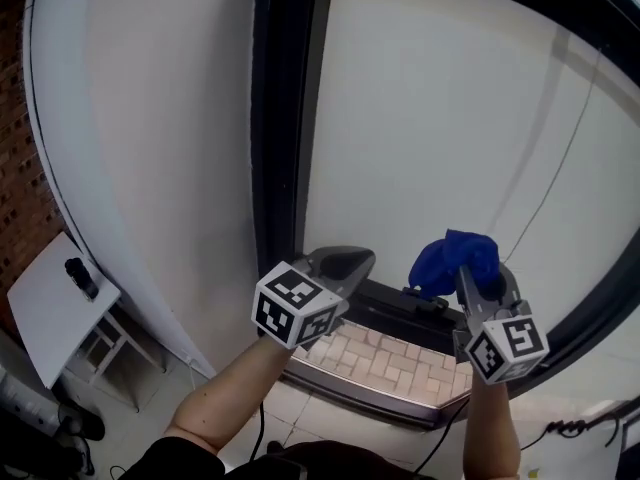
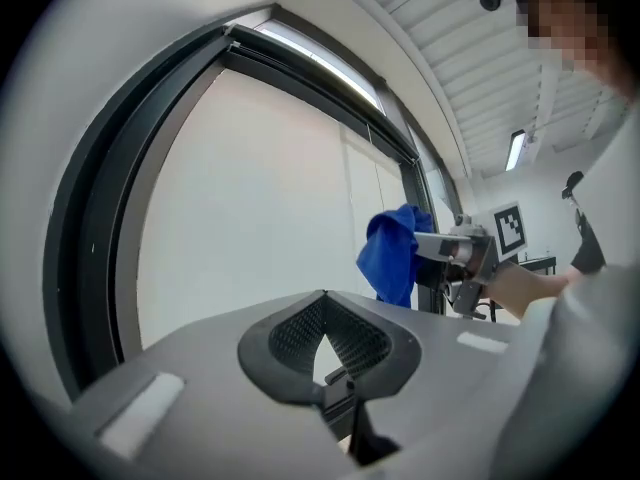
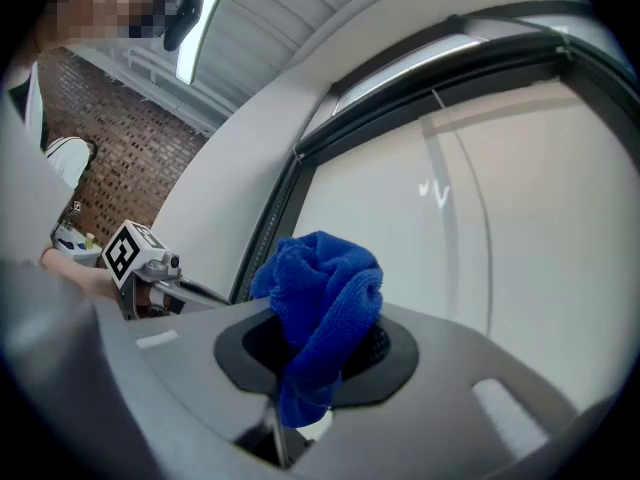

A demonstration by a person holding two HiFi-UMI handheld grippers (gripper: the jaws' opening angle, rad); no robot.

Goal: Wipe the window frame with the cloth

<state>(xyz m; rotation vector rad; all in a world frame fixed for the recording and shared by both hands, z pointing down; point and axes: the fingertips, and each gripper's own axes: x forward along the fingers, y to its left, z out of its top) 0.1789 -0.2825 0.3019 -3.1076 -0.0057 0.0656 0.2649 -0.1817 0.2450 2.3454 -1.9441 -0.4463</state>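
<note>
Cloth (image 3: 325,278), soft and light, is pinched mid-bunch in the right gripper (image 3: 318,348), its loose crown likely moulding to the window frame (image 1: 285,118) ahead; the left gripper (image 2: 322,316) is clenched on nothing.

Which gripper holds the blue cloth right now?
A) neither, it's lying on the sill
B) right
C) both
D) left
B: the blue cloth is bunched up and pinched in the right gripper, while the left gripper is shut on nothing.
</note>
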